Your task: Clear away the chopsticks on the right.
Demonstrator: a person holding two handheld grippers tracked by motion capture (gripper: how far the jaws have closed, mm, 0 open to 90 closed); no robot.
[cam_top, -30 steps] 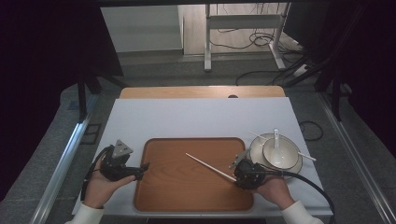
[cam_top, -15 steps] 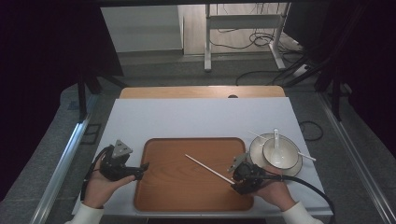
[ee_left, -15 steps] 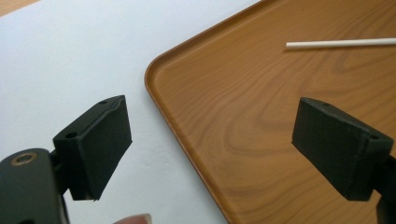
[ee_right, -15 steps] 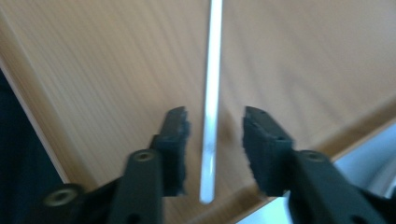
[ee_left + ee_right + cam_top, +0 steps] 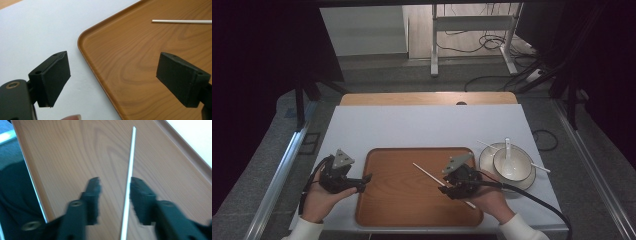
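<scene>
white chopstick [image 5: 128, 180] lying on wooden tray [image 5: 397, 200], between right gripper [image 5: 115, 192] jaws — part open, just closing, pads not clamped. risk: thin stick rolling or slipping out (off-centre). left gripper [image 5: 112, 75] wide, empty, over tray corner.

This is looking like a lab or test room set up for recording, not a home. A white table [image 5: 422, 127] is standing on grey carpet [image 5: 267, 165], with metal rails [image 5: 279, 175] running along both its side edges. Dark curtains [image 5: 257, 65] are hanging at left and right. Beyond the far edge, loose cables [image 5: 472, 45] are lying on the floor around the metal legs of a stand [image 5: 434, 40].
</scene>
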